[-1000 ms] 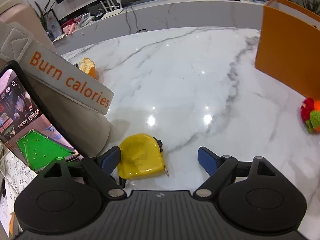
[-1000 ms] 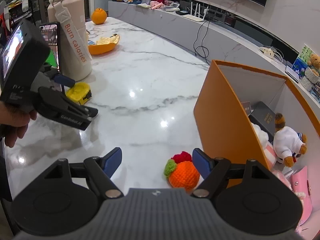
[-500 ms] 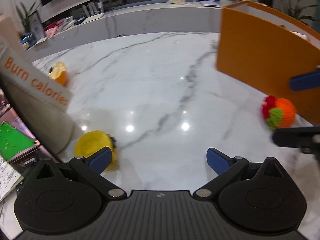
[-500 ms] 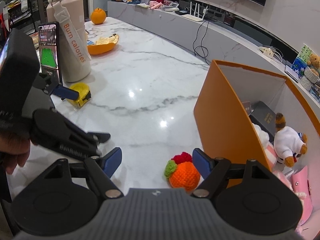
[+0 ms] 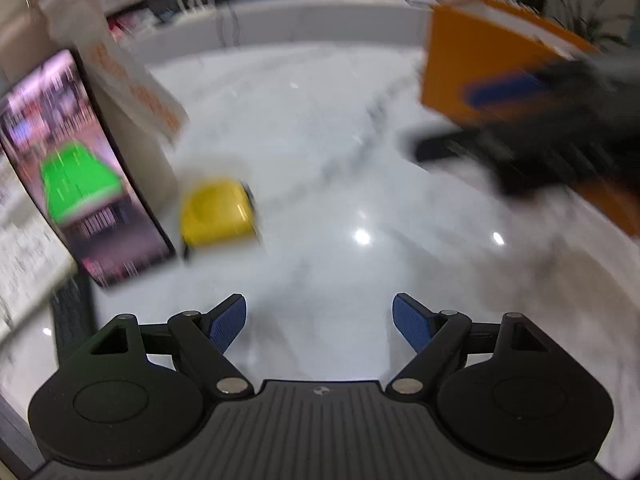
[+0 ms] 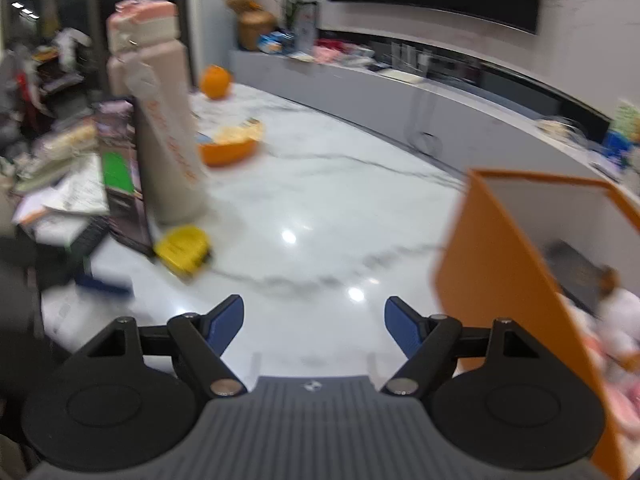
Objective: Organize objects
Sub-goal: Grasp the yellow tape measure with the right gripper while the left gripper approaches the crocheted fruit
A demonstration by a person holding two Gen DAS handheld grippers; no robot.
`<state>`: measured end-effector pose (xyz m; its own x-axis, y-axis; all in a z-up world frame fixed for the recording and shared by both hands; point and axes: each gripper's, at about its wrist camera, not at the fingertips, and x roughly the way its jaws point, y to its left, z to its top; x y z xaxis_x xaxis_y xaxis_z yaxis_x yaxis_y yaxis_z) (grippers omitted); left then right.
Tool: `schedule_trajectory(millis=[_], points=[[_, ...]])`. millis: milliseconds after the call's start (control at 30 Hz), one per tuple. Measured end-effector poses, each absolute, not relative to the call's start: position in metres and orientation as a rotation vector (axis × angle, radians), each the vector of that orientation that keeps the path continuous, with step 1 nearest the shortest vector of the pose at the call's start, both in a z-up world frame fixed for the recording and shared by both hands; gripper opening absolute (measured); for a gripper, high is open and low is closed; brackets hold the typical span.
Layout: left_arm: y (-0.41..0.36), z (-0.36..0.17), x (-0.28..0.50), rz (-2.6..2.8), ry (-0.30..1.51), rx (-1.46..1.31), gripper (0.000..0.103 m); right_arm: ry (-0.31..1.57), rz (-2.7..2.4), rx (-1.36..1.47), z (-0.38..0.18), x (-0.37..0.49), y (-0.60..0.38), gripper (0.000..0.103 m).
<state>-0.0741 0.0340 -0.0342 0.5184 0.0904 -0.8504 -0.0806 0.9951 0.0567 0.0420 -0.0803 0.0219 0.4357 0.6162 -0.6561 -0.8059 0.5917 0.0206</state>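
A yellow tape measure [image 5: 218, 212] lies on the white marble table [image 5: 328, 160] beside a beige bottle [image 6: 160, 128]; it also shows in the right wrist view [image 6: 182, 246]. My left gripper [image 5: 319, 322] is open and empty, back from the tape measure. My right gripper [image 6: 314, 322] is open and empty above the table; it shows blurred in the left wrist view [image 5: 520, 120]. An orange storage box [image 6: 504, 264] with a plush toy [image 6: 616, 304] inside stands at the right. Both views are motion-blurred. The knitted orange toy is out of view.
A phone [image 5: 68, 168] with a lit screen leans by the bottle. An orange bowl [image 6: 230, 144] and an orange fruit [image 6: 216, 82] sit farther back. Papers [image 6: 68, 192] pile at the left edge. A grey counter [image 6: 400, 104] runs behind the table.
Both grippers have moved fast, blurring the views. The left one has pulled back from the tape measure. The right one has lifted away from the knitted toy, which has left its view.
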Motion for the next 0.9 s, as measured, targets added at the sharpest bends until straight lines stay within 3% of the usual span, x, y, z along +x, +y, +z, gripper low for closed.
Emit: schedule_trajectory(millis=[200,467,533,667,900], points=[[0.041,-0.043,-0.085,0.042,1.070,-0.004,0.098,0.628,1.278,-0.692,0.009,0.041,0.000,0.080],[0.048,-0.045,-0.081,0.021,1.078,-0.003,0.099,0.716,1.487,-0.746,-0.010,0.072,0.083,0.079],[0.049,-0.043,-0.084,0.024,1.079,-0.004,0.099,0.697,1.481,-0.803,-0.019,0.061,0.090,0.056],[0.055,-0.040,-0.082,0.029,1.087,-0.003,0.098,0.704,1.420,-0.767,-0.021,0.053,0.073,0.055],[0.043,-0.041,-0.082,-0.005,1.088,0.080,0.099,0.847,1.133,-0.663,-0.016,0.016,-0.055,0.055]])
